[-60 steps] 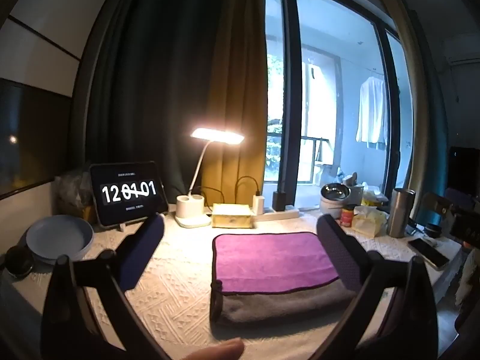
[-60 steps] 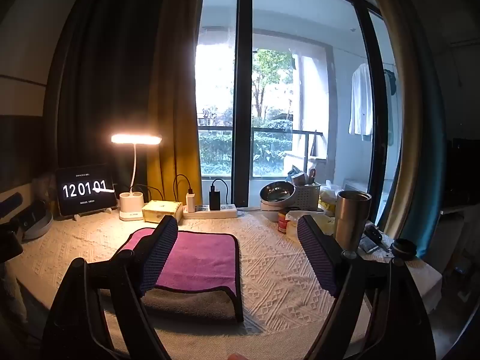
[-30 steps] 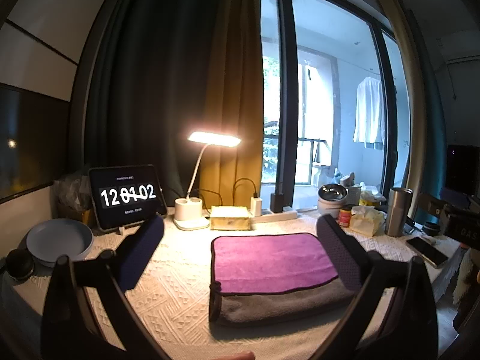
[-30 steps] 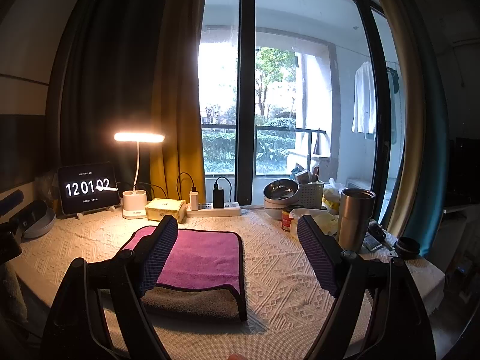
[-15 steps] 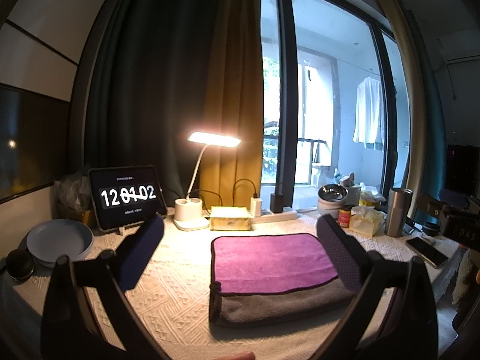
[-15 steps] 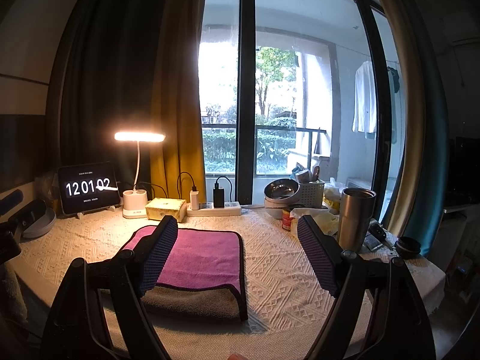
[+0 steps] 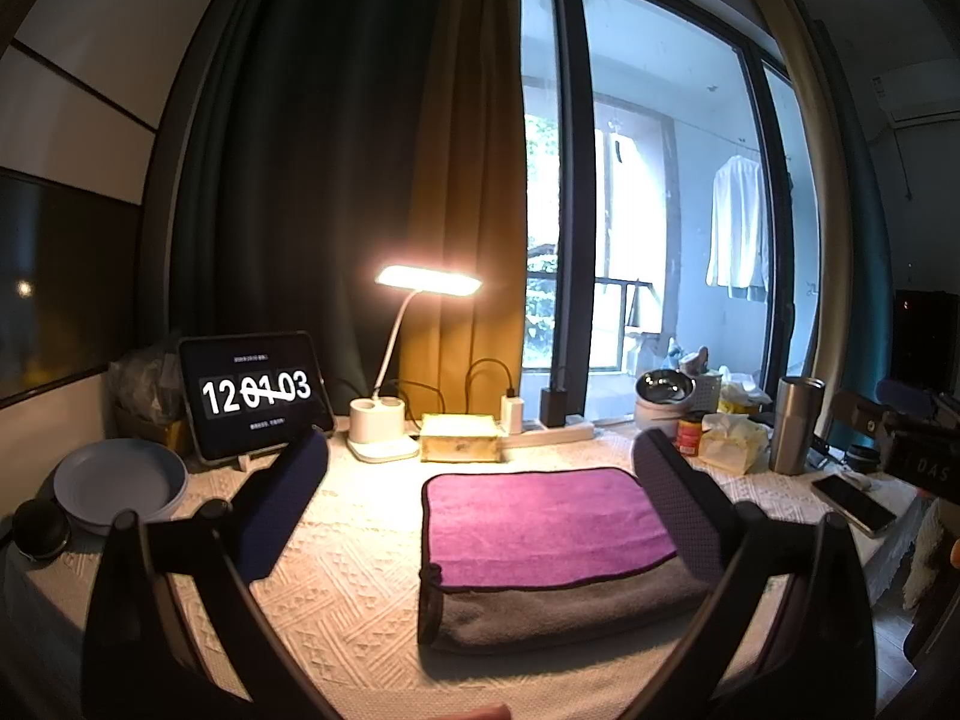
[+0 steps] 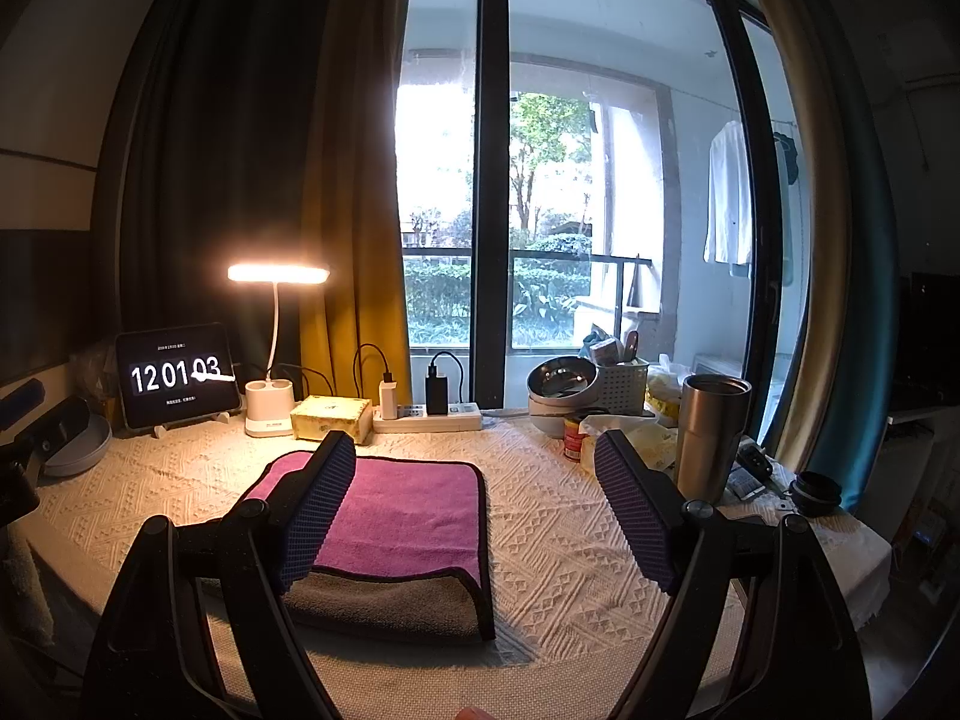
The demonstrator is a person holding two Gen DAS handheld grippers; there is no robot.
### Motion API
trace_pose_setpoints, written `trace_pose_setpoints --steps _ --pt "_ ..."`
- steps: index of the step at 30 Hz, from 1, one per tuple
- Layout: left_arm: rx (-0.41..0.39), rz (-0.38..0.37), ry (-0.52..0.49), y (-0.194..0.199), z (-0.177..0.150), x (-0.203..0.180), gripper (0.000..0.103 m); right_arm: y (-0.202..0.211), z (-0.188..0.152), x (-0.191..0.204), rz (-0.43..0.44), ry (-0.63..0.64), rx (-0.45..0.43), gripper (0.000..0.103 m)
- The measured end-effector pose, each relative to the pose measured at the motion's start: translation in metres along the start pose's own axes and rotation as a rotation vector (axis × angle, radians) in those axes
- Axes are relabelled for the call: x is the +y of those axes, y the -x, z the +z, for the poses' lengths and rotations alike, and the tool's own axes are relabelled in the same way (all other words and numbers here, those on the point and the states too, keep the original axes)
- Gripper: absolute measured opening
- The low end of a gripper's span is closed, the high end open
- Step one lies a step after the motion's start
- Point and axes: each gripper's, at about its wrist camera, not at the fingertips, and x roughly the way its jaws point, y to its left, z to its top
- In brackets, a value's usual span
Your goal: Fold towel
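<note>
The towel (image 7: 540, 522) lies folded on the table, purple side on top with a dark hem and a grey layer showing along its near edge. It also shows in the right wrist view (image 8: 402, 516). My left gripper (image 7: 480, 468) is open and empty, held above the table just short of the towel's near edge. My right gripper (image 8: 474, 474) is open and empty, held above the table to the right of the towel. Its left finger (image 8: 312, 510) hides part of the towel's left side.
A lit desk lamp (image 7: 420, 300), a tablet clock (image 7: 255, 396), a yellow box (image 7: 459, 438) and a power strip (image 8: 426, 417) stand along the back. A blue plate (image 7: 117, 483) lies at left. A steel tumbler (image 8: 711, 438), bowls, a can and tissues crowd the right.
The clock has ticked from 12:01:01 to 12:01:03. Both grippers have stayed open and almost still, drifting only slightly. The towel has not moved.
</note>
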Motion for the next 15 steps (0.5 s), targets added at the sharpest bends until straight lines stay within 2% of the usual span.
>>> trace_pose_setpoints --steps 15 --pt "-0.001 0.000 -0.001 0.0000 0.0000 0.0001 0.102 -0.0021 -0.0033 -0.0029 0.002 -0.006 0.008 0.085"
